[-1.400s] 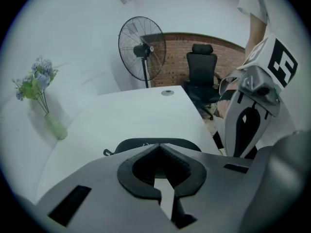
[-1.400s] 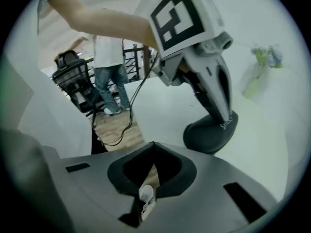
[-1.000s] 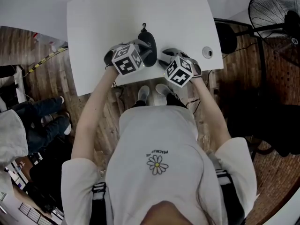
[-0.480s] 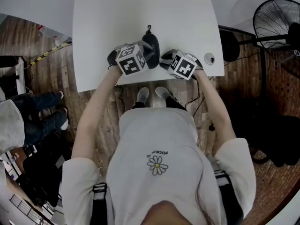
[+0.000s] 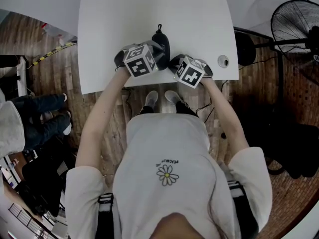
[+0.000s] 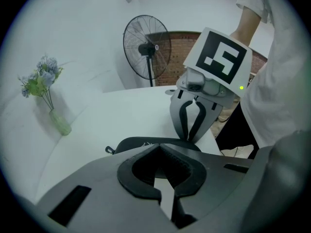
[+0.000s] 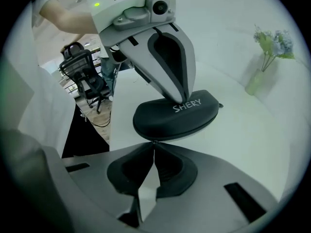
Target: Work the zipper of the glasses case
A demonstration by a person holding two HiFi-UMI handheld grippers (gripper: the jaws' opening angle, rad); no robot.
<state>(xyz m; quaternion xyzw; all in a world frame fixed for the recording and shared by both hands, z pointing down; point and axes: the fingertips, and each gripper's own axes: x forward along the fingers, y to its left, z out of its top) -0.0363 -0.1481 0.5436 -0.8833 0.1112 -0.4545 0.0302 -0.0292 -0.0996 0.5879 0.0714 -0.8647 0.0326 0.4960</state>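
The black glasses case [image 5: 162, 40] lies on the white table [image 5: 124, 19] near its front edge. In the right gripper view the case [image 7: 175, 118] shows white lettering on its lid. My left gripper [image 7: 182, 97] is shut and its tips rest on top of the lid; from its own view the left gripper [image 6: 158, 148] sits over the case [image 6: 141, 142]. My right gripper [image 7: 154, 144] is closing at the case's near seam, and its tips meet on a small zipper pull [image 7: 154, 141]. In the head view both the left gripper [image 5: 157, 57] and the right gripper [image 5: 172, 63] stand at the case.
A standing fan [image 5: 295, 15] is right of the table. A vase of flowers [image 7: 268, 57] stands at the table's far side. A round grommet [image 5: 223, 61] sits near the front right corner. An office chair [image 7: 82, 74] and a seated person's legs [image 5: 45, 123] are off to the left.
The right gripper has edged in to the case's near end. The left gripper has stayed on the case. The head camera has shifted slightly.
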